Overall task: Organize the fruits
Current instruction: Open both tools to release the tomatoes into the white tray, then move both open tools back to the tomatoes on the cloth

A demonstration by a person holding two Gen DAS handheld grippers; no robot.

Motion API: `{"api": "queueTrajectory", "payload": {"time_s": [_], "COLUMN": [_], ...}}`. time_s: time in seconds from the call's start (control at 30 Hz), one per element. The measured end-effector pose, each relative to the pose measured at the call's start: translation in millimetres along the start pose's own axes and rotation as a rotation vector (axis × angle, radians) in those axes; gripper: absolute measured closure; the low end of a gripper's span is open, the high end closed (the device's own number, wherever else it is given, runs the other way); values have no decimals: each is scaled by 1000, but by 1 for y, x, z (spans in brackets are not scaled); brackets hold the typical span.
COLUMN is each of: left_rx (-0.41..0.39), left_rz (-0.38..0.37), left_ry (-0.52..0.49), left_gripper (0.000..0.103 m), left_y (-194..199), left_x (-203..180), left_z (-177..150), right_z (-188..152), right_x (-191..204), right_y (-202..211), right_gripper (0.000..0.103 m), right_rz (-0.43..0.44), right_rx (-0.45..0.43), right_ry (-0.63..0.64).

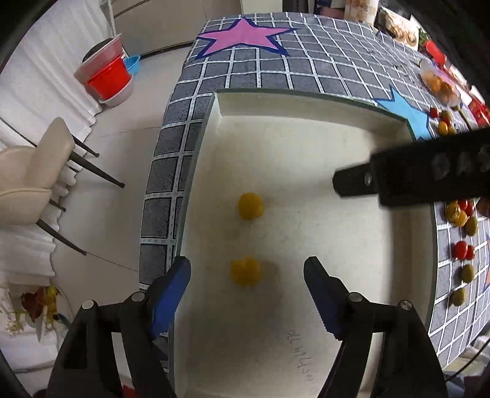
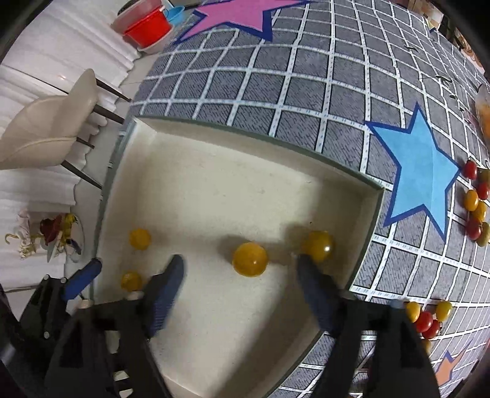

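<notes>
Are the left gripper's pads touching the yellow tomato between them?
Apart. The left wrist view shows the left gripper open, with bare tray floor on both sides of the yellow tomato.

The surface wears a grey cloth crossed by a white grid, with a pink star at its far end and a blue star towards the right. A shallow white tray sits on the cloth at the near left edge, its right corner just beside the blue star. Small red, yellow and green tomatoes lie loose on the cloth right of the tray, and another cluster lies nearer.
</notes>
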State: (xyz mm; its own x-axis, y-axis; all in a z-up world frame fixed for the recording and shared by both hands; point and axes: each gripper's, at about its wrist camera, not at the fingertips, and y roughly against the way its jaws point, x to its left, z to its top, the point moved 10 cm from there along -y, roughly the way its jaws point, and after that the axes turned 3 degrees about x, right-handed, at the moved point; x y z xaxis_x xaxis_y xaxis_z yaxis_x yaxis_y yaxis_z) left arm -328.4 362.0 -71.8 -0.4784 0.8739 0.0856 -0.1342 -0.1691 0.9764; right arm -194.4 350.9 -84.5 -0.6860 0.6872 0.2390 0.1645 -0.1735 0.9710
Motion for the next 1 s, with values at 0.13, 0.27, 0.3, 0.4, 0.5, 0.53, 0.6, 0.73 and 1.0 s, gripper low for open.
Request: {"api": "queueTrajectory", "payload": {"time_s": [0.13,0.27,0.3,0.4,0.5,0.53,0.6,0.73,1.0], "left_rx": [13,-6,-14,-35,-59,-65,-78,-98,-87], "left_rz": [-2,3,6,4,-7,-10,-21,-58,-143], "left_ry": [-3,-29,-41,-74,-113,-125,-152,-210,-279], "left_gripper": [25,25,25,25,25,25,25,25,25], "left_y": [4,15,19,30,39,42,48,58,59], "left_x": [-2,-5,-7,-20,-37,-44,-60,-102,-194], "left_z": [0,9,13,26,42,47,57,75,107], "right_z": [4,6,6,2,-6,-10,-20,-44,-94], "right_x": [-6,-18,-23,-42,-73,-85,-106,-166,-275], "right_y": [14,37,43,59,74,78,83,93,108], "right_gripper": [19,19,19,19,19,19,19,19,19], "right_rz": [21,37,35,21,1,-3,-11,-49,-113], "right_rx": [-22,-68,-79,-108,-130,-136,-142,-149,-155], "right_ry": [-40,-75,-83,-116,-172,-198,-246,-352,-556]}}
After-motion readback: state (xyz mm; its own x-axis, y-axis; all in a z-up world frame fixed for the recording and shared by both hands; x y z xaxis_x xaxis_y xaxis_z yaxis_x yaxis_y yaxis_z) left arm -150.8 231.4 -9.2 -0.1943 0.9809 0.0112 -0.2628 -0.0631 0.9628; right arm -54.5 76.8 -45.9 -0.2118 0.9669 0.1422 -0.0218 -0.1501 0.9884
